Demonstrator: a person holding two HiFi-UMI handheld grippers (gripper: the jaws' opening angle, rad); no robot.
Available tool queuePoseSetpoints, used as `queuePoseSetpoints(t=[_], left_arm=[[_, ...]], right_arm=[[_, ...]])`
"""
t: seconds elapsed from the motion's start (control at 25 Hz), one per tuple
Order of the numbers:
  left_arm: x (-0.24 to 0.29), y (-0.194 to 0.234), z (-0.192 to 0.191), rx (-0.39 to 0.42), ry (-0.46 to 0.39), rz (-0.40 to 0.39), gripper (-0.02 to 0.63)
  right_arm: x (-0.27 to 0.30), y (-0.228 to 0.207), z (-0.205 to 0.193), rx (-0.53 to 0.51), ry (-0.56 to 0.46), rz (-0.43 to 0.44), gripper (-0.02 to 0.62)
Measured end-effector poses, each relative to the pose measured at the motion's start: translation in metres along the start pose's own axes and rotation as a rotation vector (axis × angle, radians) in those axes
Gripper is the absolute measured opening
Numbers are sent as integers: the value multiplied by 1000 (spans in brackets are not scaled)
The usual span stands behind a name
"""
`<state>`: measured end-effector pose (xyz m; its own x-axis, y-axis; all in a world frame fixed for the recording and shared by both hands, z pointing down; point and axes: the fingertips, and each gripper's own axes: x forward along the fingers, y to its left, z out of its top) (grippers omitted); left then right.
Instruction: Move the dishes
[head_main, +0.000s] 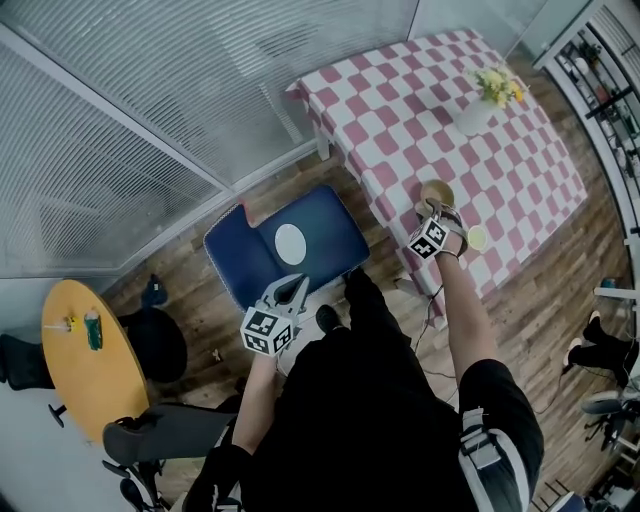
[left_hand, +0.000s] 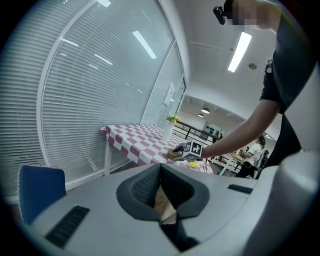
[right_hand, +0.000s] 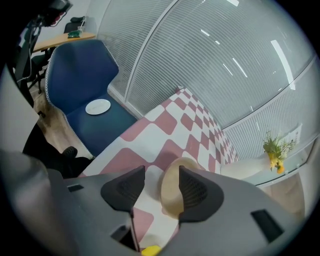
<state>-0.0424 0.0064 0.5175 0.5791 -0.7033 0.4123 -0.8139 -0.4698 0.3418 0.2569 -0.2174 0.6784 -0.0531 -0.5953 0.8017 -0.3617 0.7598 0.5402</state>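
A: At the table (head_main: 400, 100) edge, the bowl (right_hand: 171, 195) is seen upright on the checked cloth. It is framed by the right gripper (right_hand: 162, 187), whose fingers are spread wide. No pad is seen pressing on it.

B: Step judged?

A: Either a grasp or a release of the bowl; which one cannot be told. For a grasp, the rim is to be straddled and the jaws closed gently. For a release, the gripper is to be drawn back clear of the rim.

B: Left gripper (head_main: 297, 283)?

A: Held near the front edge of the chair (head_main: 325, 225), fingers drawn together, nothing carried. A plate (head_main: 290, 243) is seen on the seat, well apart from the table. It is probably another dish to be moved.

B: Materials?

A: Bowl: tan, matte, round, thick-walled, likely wood or ceramic. Plate: white, flat, smooth. Seat: blue, moulded, pale dotted edging. Cloth: pink-and-white checks, draped.
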Motion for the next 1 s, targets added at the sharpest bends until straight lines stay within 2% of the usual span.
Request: queuePoseSetpoints(t=[0.6,1.0], left_arm=[[-43,10,-22,-51,-44,103,21],[-61,12,-42,-117,-53,185,21]], right_arm=[[2,27,63,-81,-90,36,230],[12,81,124,-171,-201,142,213]])
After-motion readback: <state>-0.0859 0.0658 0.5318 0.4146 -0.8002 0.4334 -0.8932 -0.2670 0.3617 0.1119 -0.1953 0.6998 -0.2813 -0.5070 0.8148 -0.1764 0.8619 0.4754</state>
